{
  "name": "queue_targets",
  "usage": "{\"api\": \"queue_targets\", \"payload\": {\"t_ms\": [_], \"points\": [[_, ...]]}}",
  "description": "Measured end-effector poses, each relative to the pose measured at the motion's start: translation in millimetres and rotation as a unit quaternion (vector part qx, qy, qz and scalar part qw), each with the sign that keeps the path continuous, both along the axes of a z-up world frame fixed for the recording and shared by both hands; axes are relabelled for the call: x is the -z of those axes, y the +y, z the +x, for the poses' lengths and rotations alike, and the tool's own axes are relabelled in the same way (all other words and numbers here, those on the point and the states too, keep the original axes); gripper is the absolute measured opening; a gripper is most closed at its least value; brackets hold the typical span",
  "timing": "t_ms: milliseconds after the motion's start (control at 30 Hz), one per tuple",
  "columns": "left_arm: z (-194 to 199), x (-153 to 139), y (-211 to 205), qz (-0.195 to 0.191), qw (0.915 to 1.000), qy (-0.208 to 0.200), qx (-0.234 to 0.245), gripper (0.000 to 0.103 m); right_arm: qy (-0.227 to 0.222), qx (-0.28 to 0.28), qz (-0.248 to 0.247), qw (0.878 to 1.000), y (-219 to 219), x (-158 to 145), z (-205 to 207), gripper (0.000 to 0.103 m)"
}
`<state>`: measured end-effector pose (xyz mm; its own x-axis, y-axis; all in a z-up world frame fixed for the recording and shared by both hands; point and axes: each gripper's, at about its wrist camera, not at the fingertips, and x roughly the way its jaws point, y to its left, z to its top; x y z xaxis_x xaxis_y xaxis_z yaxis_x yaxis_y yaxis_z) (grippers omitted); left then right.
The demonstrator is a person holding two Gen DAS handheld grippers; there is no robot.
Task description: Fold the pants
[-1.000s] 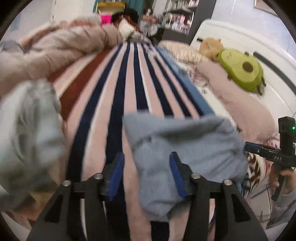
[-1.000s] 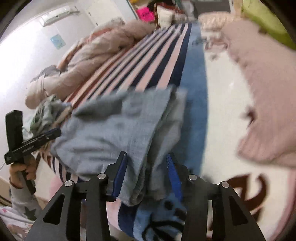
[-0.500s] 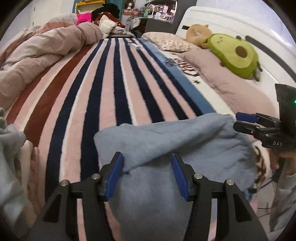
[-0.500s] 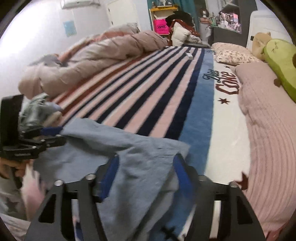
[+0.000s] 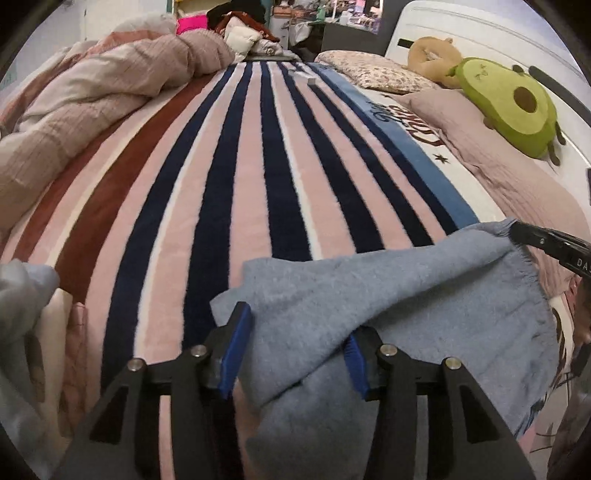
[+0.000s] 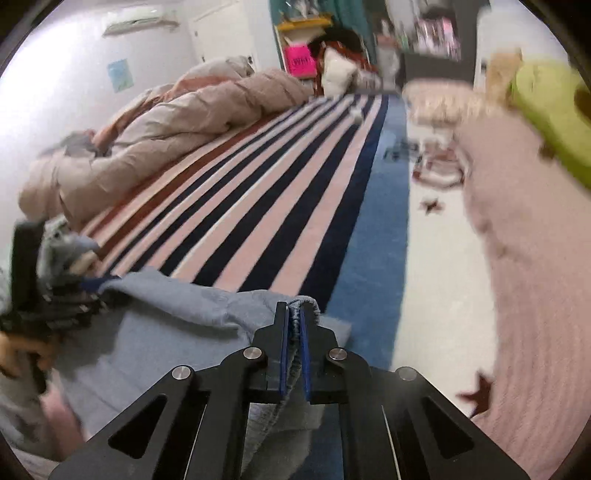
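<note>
Your right gripper point(image 6: 292, 325) was clamped tight on the pants point(image 6: 177, 332) hem, blue pads pinching the cloth edge. Your left gripper point(image 5: 295, 350) had its jaws closing, fabric bunched between them, pads not yet pressing. The pants lay across the near end of the striped blanket point(image 5: 258, 184), stretched between both tools.

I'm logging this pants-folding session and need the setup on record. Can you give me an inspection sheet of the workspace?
Surface: striped blanket on a bed.
Job's things: grey-blue pants, bunched near the blanket's near edge.
Clutter: rumpled duvet; avocado plush; grey garment at left.
Grippers: left gripper closing, pants between its fingers, pads not pressing; right gripper shut on the pants' edge.
Cables: nothing seen.
Surroundings: cluttered shelves; white headboard.
</note>
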<state>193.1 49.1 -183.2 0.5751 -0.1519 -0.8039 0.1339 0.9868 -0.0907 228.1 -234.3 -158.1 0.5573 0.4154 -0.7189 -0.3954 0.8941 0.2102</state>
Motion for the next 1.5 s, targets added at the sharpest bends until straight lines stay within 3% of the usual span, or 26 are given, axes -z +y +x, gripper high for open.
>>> {"api": "queue_targets", "payload": {"t_ms": [67,100,167,333,467,600,733,767,800,900,933,1100,1267,1333,1433,1500], "points": [[-12.4,-11.0,-3.2,-0.011,0.9997,-0.011,0.017,0.053,-0.01,-0.009,-0.013,1.0,-4.7,-5.8,-15.2,0.008],[-18.3,-17.5,-5.7,-0.014,0.9994,-0.019,0.025,0.057,-0.012,-0.008,-0.016,1.0,-7.2,-7.2,-21.1,0.021],[-34.1,-32.7,-17.3,-0.021,0.998,-0.038,0.046,0.061,-0.01,0.002,-0.012,1.0,-18.5,-8.6,-38.6,0.029],[-70.8,-52.1,-75.2,-0.04,0.9869,-0.056,0.146,0.065,0.006,0.029,0.011,1.0,-50.9,-2.5,-77.5,0.029],[-95.3,-34.0,-127.3,-0.024,0.9685,-0.046,0.244,0.071,0.024,0.041,0.046,0.998,-70.6,6.6,-96.6,0.034],[-96.5,-9.5,-151.1,-0.004,0.9665,-0.017,0.256,0.071,0.027,0.04,0.051,0.998,-78.9,11.0,-111.4,0.034],[-94.2,-1.4,-167.9,0.027,0.9685,-0.032,0.246,0.07,0.027,0.044,0.059,0.997,-84.1,11.7,-123.4,0.034],[-94.6,-0.6,-171.8,0.033,0.9692,-0.038,0.241,0.062,0.027,0.046,0.063,0.997,-85.4,11.7,-126.1,0.034],[-95.1,-0.8,-173.7,0.027,0.9692,-0.039,0.242,0.042,0.027,0.049,0.067,0.996,-87.1,10.8,-128.6,0.034],[-97.1,-1.0,-176.5,0.025,0.9688,-0.043,0.243,0.012,0.026,0.053,0.073,0.996,-89.2,9.9,-132.6,0.034],[-97.1,-1.9,-174.2,0.029,0.9691,-0.045,0.241,0.01,0.026,0.054,0.076,0.995,-90.7,10.2,-134.1,0.034],[-94.8,-22.8,-148.5,-0.028,0.9752,-0.07,0.208,0.007,0.026,0.048,0.091,0.994,-84.9,9.0,-136.9,0.034],[-93.8,-52.3,-121.9,-0.054,0.9777,-0.105,0.174,0.007,0.041,-0.005,0.127,0.991,-61.3,11.8,-138.5,0.034],[-94.3,-61.4,-112.4,-0.064,0.9775,-0.11,0.169,0.007,0.062,-0.039,0.175,0.982,-49.2,16.6,-134.7,0.034],[-94.3,-66.8,-103.5,-0.079,0.9764,-0.11,0.168,0.007,0.081,-0.055,0.209,0.973,-39.2,22.1,-124.9,0.047],[-95.5,-66.4,-102.0,-0.074,0.9767,-0.111,0.168,0.007,0.091,-0.058,0.214,0.971,-36.8,25.7,-120.4,0.048]]}}
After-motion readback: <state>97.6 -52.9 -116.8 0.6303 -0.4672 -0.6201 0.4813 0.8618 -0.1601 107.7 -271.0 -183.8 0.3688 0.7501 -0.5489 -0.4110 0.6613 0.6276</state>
